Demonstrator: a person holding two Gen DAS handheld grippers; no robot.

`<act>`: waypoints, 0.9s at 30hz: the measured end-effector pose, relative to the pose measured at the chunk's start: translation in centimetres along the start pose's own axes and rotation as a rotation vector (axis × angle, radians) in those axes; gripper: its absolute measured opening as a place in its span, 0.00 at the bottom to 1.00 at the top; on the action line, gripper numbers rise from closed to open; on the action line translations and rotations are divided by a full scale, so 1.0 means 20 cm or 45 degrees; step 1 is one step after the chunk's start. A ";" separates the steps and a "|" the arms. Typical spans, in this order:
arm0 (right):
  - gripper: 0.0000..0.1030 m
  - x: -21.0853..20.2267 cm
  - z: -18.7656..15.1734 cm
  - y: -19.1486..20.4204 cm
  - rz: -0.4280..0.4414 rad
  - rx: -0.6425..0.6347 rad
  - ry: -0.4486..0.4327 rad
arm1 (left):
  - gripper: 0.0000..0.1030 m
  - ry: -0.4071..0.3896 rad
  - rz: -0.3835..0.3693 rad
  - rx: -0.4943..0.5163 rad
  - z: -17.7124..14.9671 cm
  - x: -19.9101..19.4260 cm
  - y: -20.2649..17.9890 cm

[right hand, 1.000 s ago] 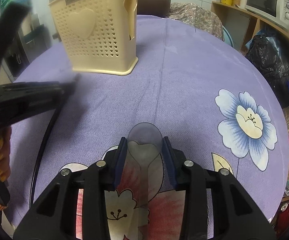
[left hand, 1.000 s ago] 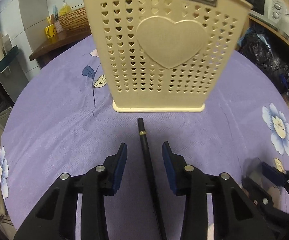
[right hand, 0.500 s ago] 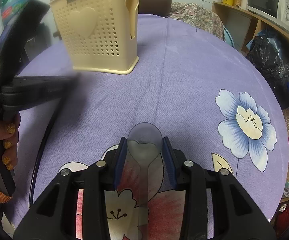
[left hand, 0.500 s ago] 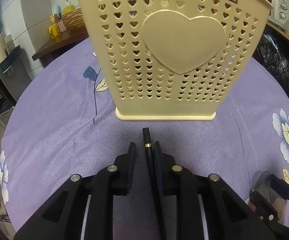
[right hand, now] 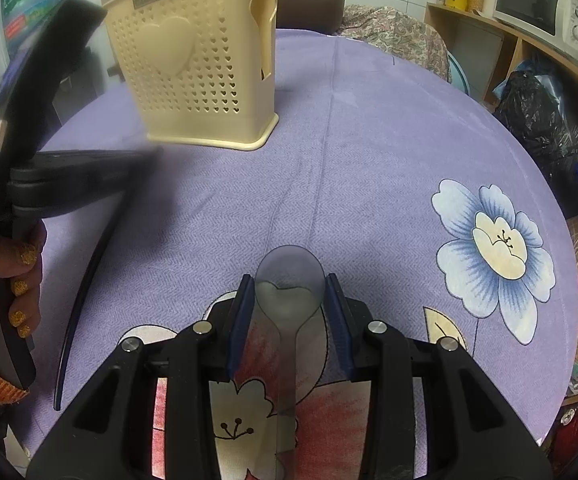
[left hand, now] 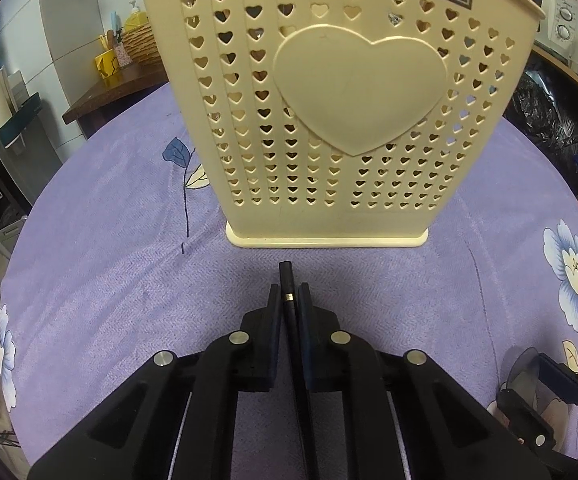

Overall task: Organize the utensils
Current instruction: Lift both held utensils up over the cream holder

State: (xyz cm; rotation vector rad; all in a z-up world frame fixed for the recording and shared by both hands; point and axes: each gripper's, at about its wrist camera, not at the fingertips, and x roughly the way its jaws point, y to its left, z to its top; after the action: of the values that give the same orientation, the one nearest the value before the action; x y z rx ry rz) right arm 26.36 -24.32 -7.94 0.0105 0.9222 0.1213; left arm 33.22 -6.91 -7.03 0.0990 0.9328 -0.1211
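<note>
A thin black chopstick (left hand: 287,286) lies on the purple tablecloth (left hand: 109,260), its tip just short of the cream heart-pattern utensil holder (left hand: 353,92). My left gripper (left hand: 289,296) is closing on it, and both pads press the stick near its gold band. In the right wrist view the holder (right hand: 193,64) stands at the back left, and the chopstick (right hand: 89,280) trails back from the left gripper (right hand: 89,176), which a hand (right hand: 21,264) holds. My right gripper (right hand: 289,292) is shut on the bowl of a clear grey plastic spoon (right hand: 289,272), low over the cloth.
The round table's edge curves close on the right, with black bags (right hand: 541,120) and a shelf with a microwave (right hand: 537,4) beyond it. A dark side table with a woven basket (left hand: 137,40) stands behind on the left. A spoon-shaped cutout marks the holder's side.
The left jaws have closed from well apart onto the chopstick, and the left gripper has come a little nearer the holder. The right gripper and spoon have not moved.
</note>
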 end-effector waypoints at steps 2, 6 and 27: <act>0.36 -0.01 0.00 -0.02 0.026 0.021 -0.003 | 0.10 -0.020 -0.015 -0.014 0.00 -0.03 0.01; 0.36 -0.04 0.00 -0.03 0.086 0.048 -0.020 | 0.10 -0.084 -0.046 -0.036 0.02 -0.14 0.03; 0.35 -0.48 0.18 0.03 0.289 0.017 -0.273 | 0.09 -0.510 -0.096 -0.069 0.04 -0.83 0.21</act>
State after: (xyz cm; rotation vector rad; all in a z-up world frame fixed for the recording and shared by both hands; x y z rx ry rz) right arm 23.40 -24.54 1.99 0.1389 0.7054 0.3189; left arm 24.63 -1.86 7.02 -0.0117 0.5396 -0.1779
